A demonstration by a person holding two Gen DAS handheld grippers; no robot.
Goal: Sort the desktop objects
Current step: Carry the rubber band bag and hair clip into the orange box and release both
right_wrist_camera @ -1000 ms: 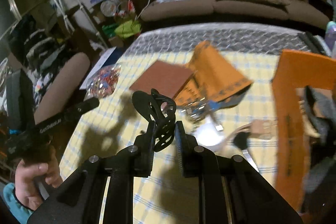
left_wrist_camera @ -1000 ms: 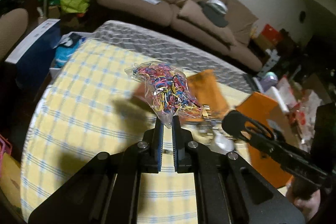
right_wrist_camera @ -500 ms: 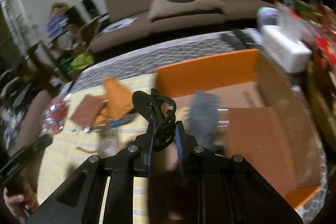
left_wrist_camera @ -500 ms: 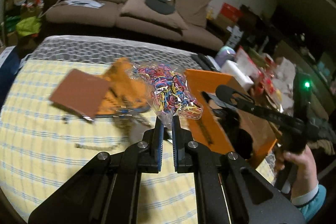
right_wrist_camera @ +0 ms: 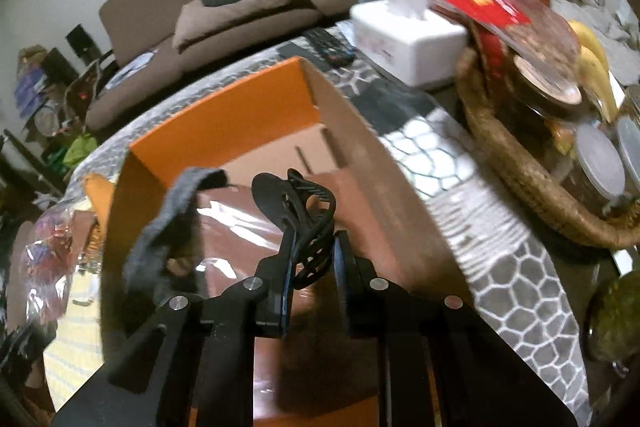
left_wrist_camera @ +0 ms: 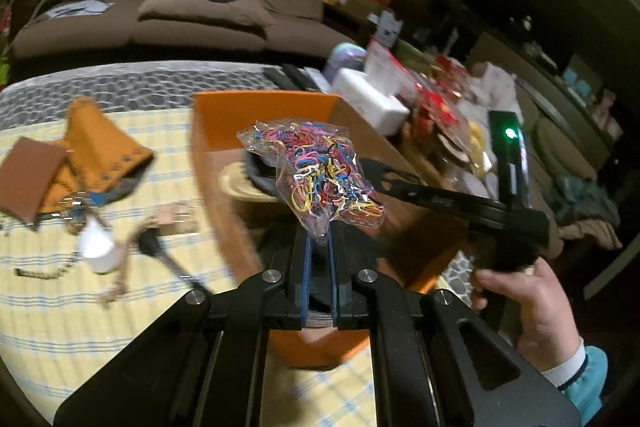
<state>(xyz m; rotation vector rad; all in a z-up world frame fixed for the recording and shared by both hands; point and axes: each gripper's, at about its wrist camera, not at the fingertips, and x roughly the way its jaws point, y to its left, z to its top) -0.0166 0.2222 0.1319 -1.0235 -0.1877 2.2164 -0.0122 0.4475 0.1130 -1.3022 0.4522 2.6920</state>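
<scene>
Both hands have swung from the cluttered tabletop to the orange box. Left gripper jaws clamped on rubber-band bag, right gripper jaws on black hair claw; both above the box, release likely next. Loose items remain at 9 o'clock.

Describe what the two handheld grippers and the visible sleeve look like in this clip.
Both the left gripper and the right gripper are matte black linkage frames with round silver pivot bolts and two flat fingers edged with blue pads. In the left wrist view, the right unit's upright body carries a lit green light. The hand wears a teal sleeve over a white cuff.
</scene>
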